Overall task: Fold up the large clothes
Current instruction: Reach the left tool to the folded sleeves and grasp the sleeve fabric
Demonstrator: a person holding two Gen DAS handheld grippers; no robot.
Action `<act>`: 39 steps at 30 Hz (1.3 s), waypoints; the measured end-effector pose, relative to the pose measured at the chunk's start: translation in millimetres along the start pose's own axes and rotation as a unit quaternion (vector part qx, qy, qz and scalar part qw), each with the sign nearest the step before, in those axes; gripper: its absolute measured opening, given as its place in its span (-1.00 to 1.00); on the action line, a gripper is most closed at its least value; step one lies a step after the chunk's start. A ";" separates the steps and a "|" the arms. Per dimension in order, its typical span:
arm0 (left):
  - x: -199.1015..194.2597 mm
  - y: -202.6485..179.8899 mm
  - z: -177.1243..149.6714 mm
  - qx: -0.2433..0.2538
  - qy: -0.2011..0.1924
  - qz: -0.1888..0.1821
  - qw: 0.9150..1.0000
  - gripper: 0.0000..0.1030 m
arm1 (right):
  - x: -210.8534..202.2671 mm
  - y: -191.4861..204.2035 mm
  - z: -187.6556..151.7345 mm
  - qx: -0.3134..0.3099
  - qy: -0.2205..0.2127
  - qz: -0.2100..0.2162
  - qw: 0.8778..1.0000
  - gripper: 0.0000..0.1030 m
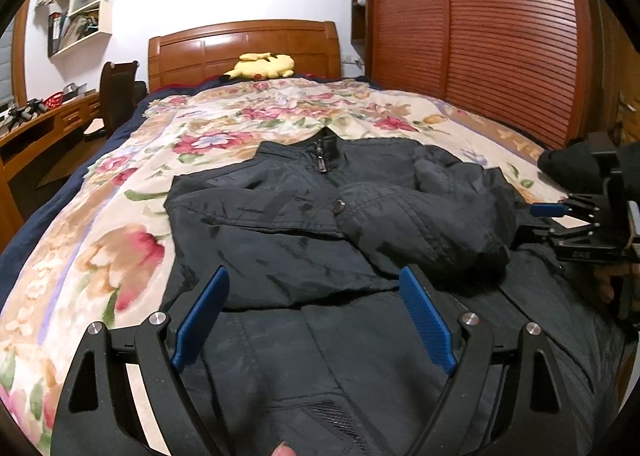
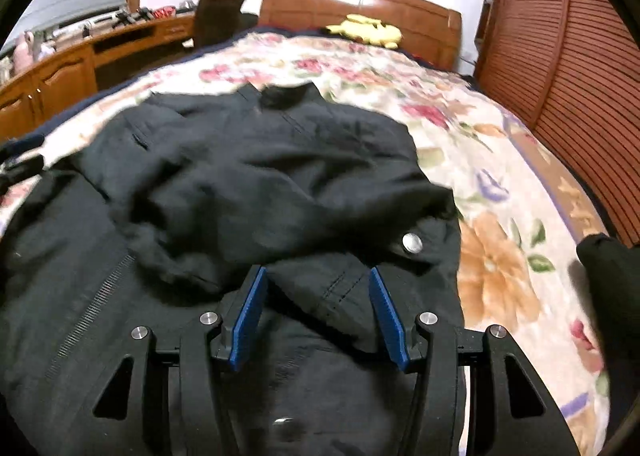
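Note:
A dark padded jacket (image 1: pixel 280 215) (image 2: pixel 240 175) lies front up on the floral quilt (image 1: pixel 120 236), collar toward the headboard. Its right-hand sleeve (image 1: pixel 420 215) is folded across the chest. My left gripper (image 1: pixel 314 276) hovers wide open over the jacket's lower front, its blue pads clear of the cloth. My right gripper (image 2: pixel 318 272) is open at the jacket's right edge, with a fold of the sleeve lying loose between its pads (image 2: pixel 250 316). From the left wrist view the right gripper (image 1: pixel 528 221) shows at the far right, held by a dark-sleeved hand.
A yellow plush toy (image 1: pixel 260 65) rests at the wooden headboard (image 1: pixel 240 47). A slatted wooden wardrobe (image 1: pixel 480 35) runs along the bed's right side. A wooden desk (image 1: pixel 40 127) and a dark chair (image 1: pixel 116 95) stand to the left. Bare quilt (image 2: pixel 500 256) surrounds the jacket.

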State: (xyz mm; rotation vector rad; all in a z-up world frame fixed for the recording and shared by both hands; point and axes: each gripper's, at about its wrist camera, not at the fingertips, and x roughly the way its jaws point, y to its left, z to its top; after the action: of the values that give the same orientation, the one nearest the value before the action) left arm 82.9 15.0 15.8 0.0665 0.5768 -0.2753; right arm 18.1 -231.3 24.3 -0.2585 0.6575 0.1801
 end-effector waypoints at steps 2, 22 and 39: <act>1.9 -5.1 3.2 0.008 0.008 -0.001 1.000 0.70 | 6.8 2.9 0.1 0.005 0.006 0.007 1.000 0.07; 85.4 -83.3 80.9 0.096 0.070 0.015 0.993 0.70 | 18.9 -4.7 -19.6 0.016 -0.013 0.042 0.999 0.07; 142.1 -92.3 81.3 0.085 0.168 0.008 0.982 0.38 | 21.0 -1.2 -21.7 0.007 -0.006 0.035 0.999 0.07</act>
State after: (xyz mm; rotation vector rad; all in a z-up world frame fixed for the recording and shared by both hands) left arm 214.6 -118.8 7.5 0.2874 0.8865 -0.3000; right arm 22.2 -237.1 -5.0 -0.2215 0.6553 0.2450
